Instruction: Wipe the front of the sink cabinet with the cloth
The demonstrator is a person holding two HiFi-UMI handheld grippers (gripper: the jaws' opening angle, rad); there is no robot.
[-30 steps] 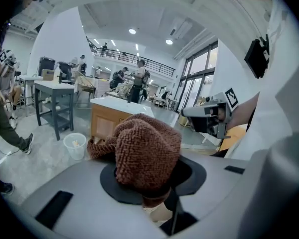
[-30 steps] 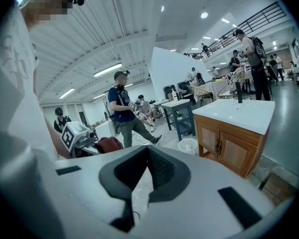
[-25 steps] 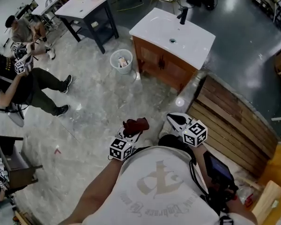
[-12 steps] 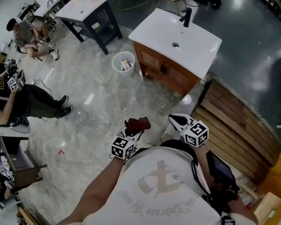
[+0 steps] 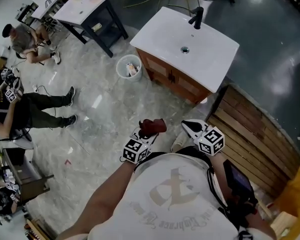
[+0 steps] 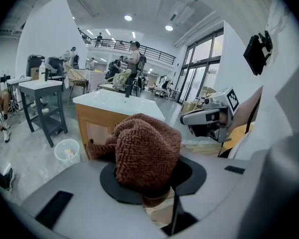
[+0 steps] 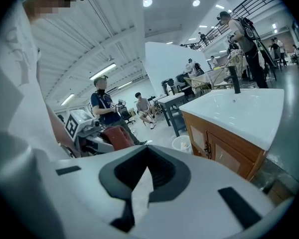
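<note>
Left gripper (image 5: 148,132): jaws clamped on the cloth (image 5: 154,126), lower centre of the head view.
Right gripper (image 5: 190,128): jaws together, nothing between them, just right of the left one.
Cabinet (image 5: 176,80): upper centre, well apart from the cloth; bin (image 5: 128,67) at its left.

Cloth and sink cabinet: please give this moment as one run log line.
left claw: shut on cloth | right claw: shut, empty | sink cabinet: ahead, not touched | wiping: not started

White T-shirt (image 5: 140,204) with grey print (image 5: 172,193); left gripper (image 5: 148,133) and right gripper (image 5: 189,127) carry black-and-white marker cubes (image 5: 134,151).
</note>
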